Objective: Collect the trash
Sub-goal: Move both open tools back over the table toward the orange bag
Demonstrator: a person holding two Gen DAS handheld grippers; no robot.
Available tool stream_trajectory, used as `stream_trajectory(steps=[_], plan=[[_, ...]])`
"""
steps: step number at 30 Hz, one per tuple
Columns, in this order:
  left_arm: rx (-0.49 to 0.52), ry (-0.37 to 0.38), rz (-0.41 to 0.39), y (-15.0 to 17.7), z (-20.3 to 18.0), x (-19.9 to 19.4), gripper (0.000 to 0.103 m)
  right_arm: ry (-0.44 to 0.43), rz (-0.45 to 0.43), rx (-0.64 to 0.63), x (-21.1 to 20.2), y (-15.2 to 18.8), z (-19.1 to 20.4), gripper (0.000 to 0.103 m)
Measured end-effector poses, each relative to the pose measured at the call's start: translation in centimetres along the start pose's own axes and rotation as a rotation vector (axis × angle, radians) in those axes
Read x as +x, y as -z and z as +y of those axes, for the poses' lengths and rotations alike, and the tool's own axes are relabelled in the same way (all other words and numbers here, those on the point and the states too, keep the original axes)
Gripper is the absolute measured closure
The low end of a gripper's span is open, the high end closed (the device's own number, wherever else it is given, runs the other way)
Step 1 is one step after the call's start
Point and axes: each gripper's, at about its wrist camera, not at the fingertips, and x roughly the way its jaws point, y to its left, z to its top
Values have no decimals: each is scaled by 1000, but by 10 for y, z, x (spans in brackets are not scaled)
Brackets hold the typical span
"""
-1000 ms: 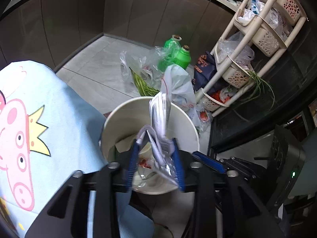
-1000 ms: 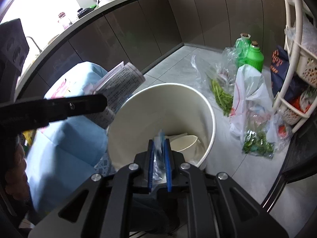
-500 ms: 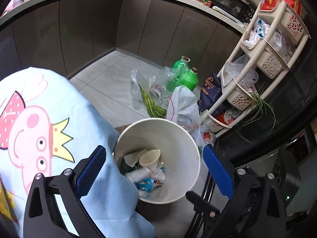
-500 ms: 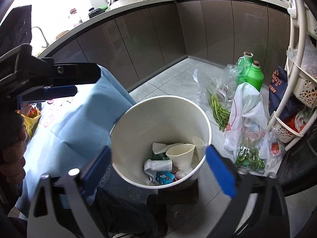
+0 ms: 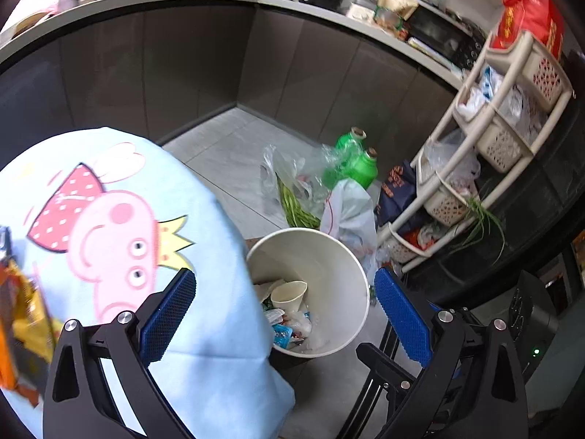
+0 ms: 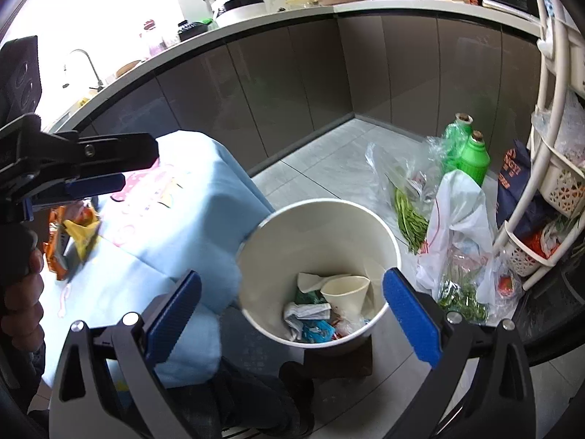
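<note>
Left tool (image 5: 285, 311): spread wide, nothing between the blue pads (image 5: 400, 320), lower centre of the left wrist view. Right tool (image 6: 292, 311): likewise spread wide and empty, lower centre of the right wrist view.

Bin (image 6: 369, 219): white, round, upright on the floor (image 6: 329, 157), centre of both views, framed by the pads. Trash (image 6: 314, 318) at the bin's bottom: paper cup (image 6: 345, 291) on its side, crumpled wrappers, a blue packet.

Tabletop (image 5: 204, 347) under a light-blue cartoon cloth, left of frame, its edge just beside the bin. Orange-yellow snack packet (image 6: 78, 232) on the cloth, left edge of the right wrist view, below the left tool's arm.

Right of the bin: white bag (image 6: 457, 219), bagged greens (image 6: 409, 216), two green bottles (image 6: 473, 157). Basket rack (image 5: 504, 139) at the right edge.
</note>
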Motion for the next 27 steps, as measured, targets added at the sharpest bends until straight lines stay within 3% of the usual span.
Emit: stream_trajectory(steps=[13,23,27], plan=[[-128,-116,-89,19,57,-74,9,-54,-2,-123,-18,-16,70,3],[-278,-298,-105,71,153,-147,9,-158,25,-256,-20,-22,153,3],[-357,-331,-105,95,193,-172,9,-205,50,-313,-12,-20,193,3]])
